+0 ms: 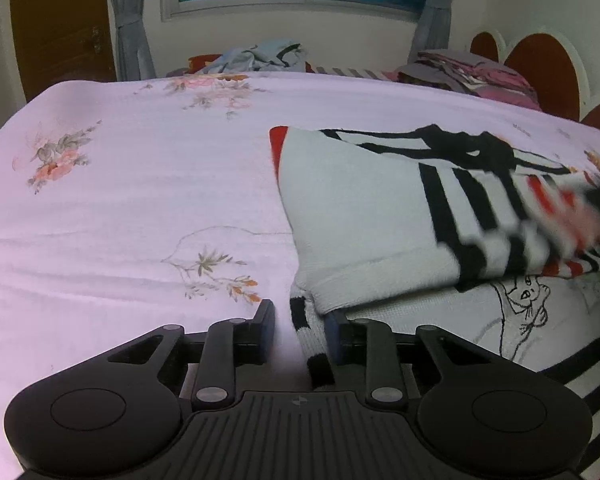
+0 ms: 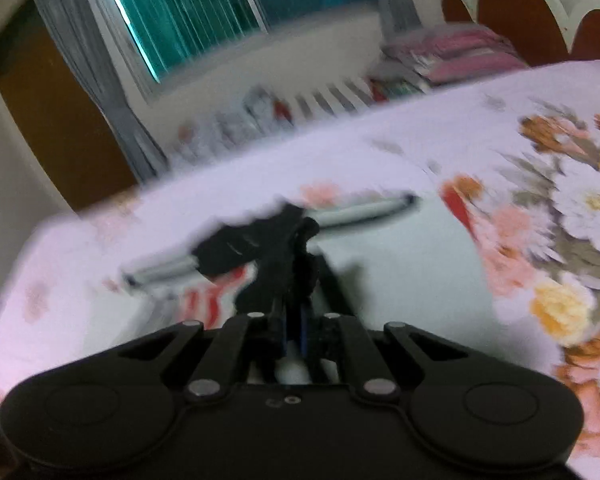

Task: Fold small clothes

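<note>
A small white knit sweater (image 1: 352,216) with black and red stripes lies on the bed, its upper layer folded over a lower layer that bears a line drawing (image 1: 524,300). My left gripper (image 1: 300,320) is open at the sweater's near left edge, and a striped cuff (image 1: 312,340) lies between its fingers. My right gripper (image 2: 294,320) is shut on a bunched black part of the sweater (image 2: 276,248) and holds it above the white cloth (image 2: 400,280). The right wrist view is blurred by motion.
The bed has a lilac sheet with flower prints (image 1: 120,200). A heap of clothes (image 1: 260,56) and a folded pink pile (image 1: 480,76) lie at the far edge. A window, grey curtains and a brown door (image 1: 60,20) stand behind.
</note>
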A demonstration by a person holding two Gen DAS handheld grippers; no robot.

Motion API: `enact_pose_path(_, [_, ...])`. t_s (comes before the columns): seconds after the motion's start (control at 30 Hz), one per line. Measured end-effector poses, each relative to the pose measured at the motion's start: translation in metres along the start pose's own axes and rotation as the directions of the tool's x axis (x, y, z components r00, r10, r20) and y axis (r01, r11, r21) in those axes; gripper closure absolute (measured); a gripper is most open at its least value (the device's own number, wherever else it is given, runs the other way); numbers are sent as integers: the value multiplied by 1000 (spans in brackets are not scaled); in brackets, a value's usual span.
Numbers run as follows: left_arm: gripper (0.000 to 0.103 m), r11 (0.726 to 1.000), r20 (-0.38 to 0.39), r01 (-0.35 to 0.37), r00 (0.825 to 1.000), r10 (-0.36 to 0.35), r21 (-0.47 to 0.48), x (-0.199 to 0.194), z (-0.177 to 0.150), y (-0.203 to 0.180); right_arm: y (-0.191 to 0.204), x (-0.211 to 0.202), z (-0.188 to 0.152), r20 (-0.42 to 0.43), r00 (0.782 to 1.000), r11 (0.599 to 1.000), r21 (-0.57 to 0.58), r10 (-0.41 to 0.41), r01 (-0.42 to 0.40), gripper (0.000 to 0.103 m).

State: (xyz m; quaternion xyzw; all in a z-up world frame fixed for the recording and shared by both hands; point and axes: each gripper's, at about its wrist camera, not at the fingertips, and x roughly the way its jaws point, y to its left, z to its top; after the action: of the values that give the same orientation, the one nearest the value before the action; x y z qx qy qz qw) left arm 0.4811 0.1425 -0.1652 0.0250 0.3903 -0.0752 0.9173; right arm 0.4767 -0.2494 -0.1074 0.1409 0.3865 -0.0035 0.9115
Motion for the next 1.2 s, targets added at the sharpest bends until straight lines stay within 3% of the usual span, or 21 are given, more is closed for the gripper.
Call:
enact_pose_path(0.57, [76,999,-39,36,999,-36,-15,5,6,5,-8,18,-28,-48,999,999,24,-24,25,96])
enact_pose_path(0.63, [76,998,-55,57,997,-56,2,1,8,6,-9,17,-23,-50,998,999,32,-25,27,95])
enact_pose_path(0.7, [75,997,-4,72,997,-72,-18,-23,10,13,-5,-3,-18,23,998,998,11,-56,55,84])
enact_pose_path(0.73, [71,997,55,75,996,-74,-23,-39,12,15,-3,-13,-15,53,998,999,0,-46,46,83])
enact_pose_path(0.77, [50,997,104,70,992,-67,-30,-52,15,14,0,-18,-14,65,997,999,-13,-29,30,83])
enact_pose_path(0.8, [38,996,130,84,988,-79,-34,-57,21,8,3,-18,-13,64,998,999,-32,-22,24,84])
enact_pose_path(0.87, [38,991,141,130,982,-127,-10,-50,31,-11,9,-8,-12,35,999,998,-57,-9,11,86])
enact_pose_path(0.97, [38,983,60,185,981,-186,17,-14,36,-40,14,18,-18,-33,998,996,-71,-49,46,88])
enact_pose_path(1.0, [38,984,-7,174,985,-174,25,3,33,-46,15,27,-22,-71,993,992,-90,-96,90,93])
enact_pose_path(1.03, [38,988,-78,151,986,-148,36,21,28,-51,14,29,-26,-54,993,990,-106,-102,96,94])
enact_pose_path(1.07, [38,987,-36,148,989,-146,64,21,25,-54,14,29,-25,-56,993,990,-108,-102,96,94])
enact_pose_path(1.13, [38,985,-54,148,988,-144,87,18,30,-58,16,24,-20,-62,992,988,-115,-112,105,93])
enact_pose_path(1.2, [38,984,-51,165,985,-162,61,19,40,-56,13,15,-16,-10,994,987,-122,-108,106,79])
